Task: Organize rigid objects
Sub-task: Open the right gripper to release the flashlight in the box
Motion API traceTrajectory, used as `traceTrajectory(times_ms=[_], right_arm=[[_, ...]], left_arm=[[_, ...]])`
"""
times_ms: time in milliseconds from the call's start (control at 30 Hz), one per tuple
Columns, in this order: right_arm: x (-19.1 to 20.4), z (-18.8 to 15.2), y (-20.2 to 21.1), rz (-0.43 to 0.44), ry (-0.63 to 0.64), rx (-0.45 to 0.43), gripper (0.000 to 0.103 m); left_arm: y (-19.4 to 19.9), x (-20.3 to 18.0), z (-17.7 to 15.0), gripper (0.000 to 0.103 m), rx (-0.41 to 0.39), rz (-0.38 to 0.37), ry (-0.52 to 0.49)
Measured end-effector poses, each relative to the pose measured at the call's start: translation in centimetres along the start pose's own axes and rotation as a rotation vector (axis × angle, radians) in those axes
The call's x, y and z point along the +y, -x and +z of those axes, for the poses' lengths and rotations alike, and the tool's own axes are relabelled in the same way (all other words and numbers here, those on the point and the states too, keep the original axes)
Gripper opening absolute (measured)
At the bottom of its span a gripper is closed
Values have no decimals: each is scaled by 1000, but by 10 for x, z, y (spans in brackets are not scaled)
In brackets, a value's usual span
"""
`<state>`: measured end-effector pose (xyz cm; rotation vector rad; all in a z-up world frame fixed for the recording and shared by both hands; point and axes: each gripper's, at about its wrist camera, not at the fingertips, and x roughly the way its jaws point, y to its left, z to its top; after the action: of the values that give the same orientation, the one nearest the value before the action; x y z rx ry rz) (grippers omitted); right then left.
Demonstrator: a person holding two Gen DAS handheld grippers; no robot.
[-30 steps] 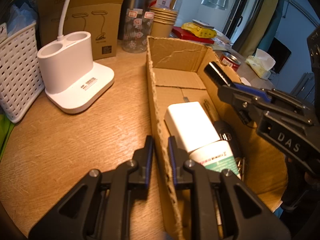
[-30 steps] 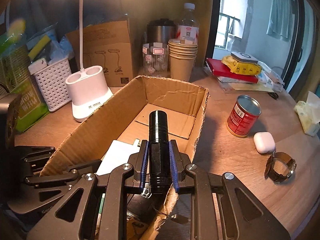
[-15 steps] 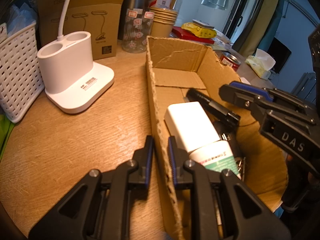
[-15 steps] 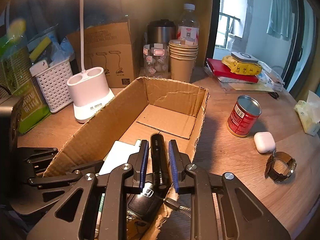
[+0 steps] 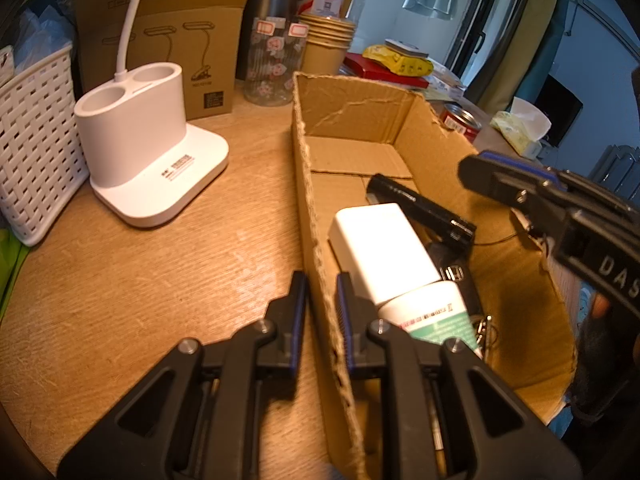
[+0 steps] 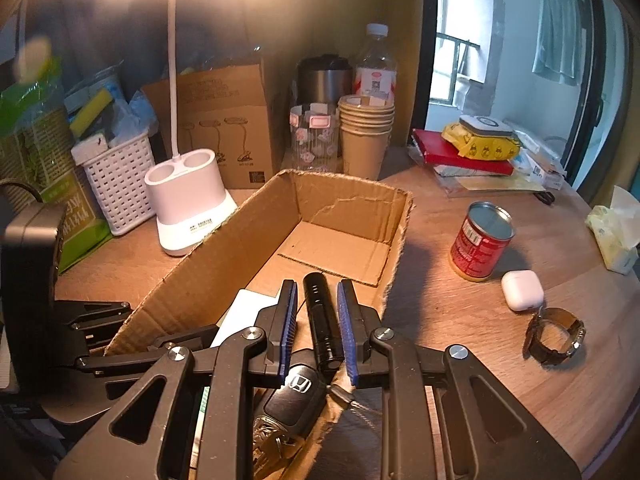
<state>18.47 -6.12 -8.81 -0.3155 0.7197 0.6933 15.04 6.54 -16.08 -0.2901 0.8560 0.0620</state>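
On the wooden table [image 5: 120,300], a white lattice basket [image 5: 32,140] stands at the far left, and just beside it is a white lamp base [image 5: 148,148] with two round wells. Next comes the left gripper [image 5: 320,300], clamped on the near end of the left wall of the open cardboard box [image 5: 360,120], one pad outside the wall and one inside. Inside the box, against that wall, a white rectangular block [image 5: 380,252] lies with a green-and-white tube [image 5: 432,316] touching its near end. To their right the black flashlight [image 5: 420,208] lies flat in the box, angled across the floor, with its near end resting over a black car key [image 6: 296,392]. The right gripper [image 6: 317,320] hangs above the box's near right corner with its jaws drawn in to a narrow gap and gripping nothing; in its own view the flashlight shows between the pads, but it lies lower down, clear of them. Further right, outside the box, stand a red can [image 6: 478,240], then a white earbud case [image 6: 522,290], and nearest the table edge a wristwatch [image 6: 554,336].
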Motion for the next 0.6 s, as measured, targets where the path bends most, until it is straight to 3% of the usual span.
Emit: traceTrajectory(times_ms=[367, 600], right_arm=[[-22, 3, 14, -42, -36, -34, 24], [-41, 2, 18, -78, -74, -45, 32]], left_arm=[[0, 0, 0, 16, 0, 0, 0], [0, 0, 0, 16, 0, 0, 0]])
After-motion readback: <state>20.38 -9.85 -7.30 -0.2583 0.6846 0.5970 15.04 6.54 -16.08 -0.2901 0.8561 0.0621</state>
